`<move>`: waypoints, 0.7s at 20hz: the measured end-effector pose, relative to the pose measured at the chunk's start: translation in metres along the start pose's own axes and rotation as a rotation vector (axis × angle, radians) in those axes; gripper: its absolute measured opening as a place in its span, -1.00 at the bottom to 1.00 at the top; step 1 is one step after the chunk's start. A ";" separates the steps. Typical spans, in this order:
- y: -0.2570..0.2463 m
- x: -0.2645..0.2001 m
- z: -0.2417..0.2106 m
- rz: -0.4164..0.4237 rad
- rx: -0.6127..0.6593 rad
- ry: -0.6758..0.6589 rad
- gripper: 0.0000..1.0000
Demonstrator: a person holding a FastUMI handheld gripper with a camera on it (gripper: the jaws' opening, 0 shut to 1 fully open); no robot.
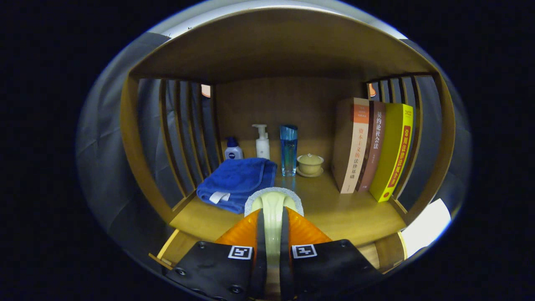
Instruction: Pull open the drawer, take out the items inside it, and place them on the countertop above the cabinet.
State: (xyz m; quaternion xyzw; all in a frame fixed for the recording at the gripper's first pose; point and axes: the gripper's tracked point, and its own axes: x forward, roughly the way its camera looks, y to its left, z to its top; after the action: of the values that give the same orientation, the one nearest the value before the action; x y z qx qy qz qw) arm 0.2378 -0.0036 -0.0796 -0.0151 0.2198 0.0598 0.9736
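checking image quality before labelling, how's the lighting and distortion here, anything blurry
Gripper view: strong fisheye bending of the cabinet frame; dim warm light, darker under the top board; bright overexposed patch low beside the books; towel and bottles sharp; the tongs, shut on a pale brush-like item, look slightly soft up close.

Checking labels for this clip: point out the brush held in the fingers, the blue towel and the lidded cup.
brush (pixel 273 200): gripper view, on its pale handle between the fingers, which are shut on it.
blue towel (pixel 238 179): gripper view, middle of the folded cloth.
lidded cup (pixel 310 162): gripper view, on its lid.
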 end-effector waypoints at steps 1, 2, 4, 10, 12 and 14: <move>-0.006 0.012 -0.001 -0.024 0.001 0.011 -0.58; -0.012 0.022 -0.006 -0.046 0.007 0.032 -0.58; -0.019 0.042 -0.020 -0.075 0.025 0.069 -0.58; -0.032 0.079 -0.038 -0.124 0.059 0.126 -0.57; -0.032 0.087 -0.040 -0.121 0.031 0.144 -0.53; -0.036 0.094 -0.036 -0.143 0.019 0.132 -0.52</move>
State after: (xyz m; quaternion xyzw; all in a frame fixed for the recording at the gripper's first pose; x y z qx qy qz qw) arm 0.3115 -0.0307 -0.1525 -0.0253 0.2825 -0.0131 0.9588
